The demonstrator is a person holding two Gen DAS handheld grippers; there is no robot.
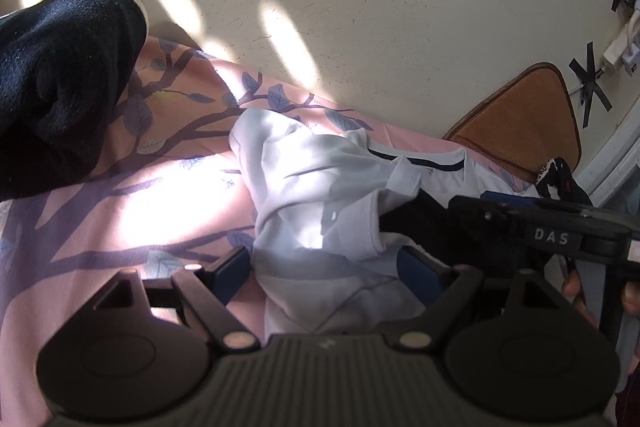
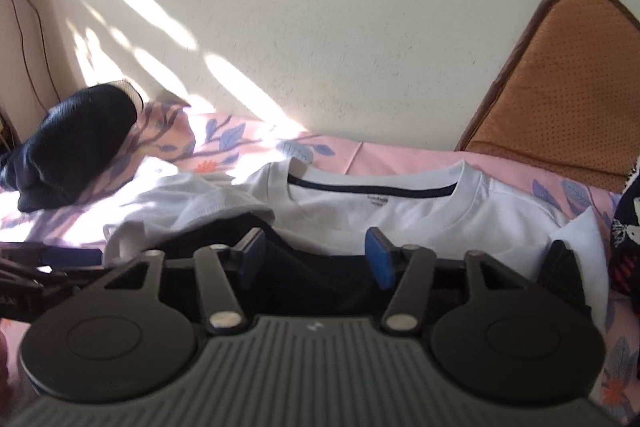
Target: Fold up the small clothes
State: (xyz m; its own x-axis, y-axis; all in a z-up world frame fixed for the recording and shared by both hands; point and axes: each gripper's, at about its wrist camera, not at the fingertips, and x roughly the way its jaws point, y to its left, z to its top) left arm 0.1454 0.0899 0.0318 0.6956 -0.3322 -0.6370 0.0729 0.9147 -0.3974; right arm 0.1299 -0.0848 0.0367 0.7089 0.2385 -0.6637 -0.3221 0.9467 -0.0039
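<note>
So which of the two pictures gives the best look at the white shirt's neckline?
The right wrist view: the white shirt's neckline lies flat and whole, dark stripe showing. The left wrist view shows the white shirt bunched, only part of its stripe visible.

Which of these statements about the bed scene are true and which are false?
1. The white T-shirt lies on a pink leaf-print sheet. True.
2. Its collar stripe is red. False: it is dark, near black.
3. A black garment lies left of the shirt, in the right wrist view. True.
4. The right gripper is shut on the shirt. False: its fingers stand apart.
</note>
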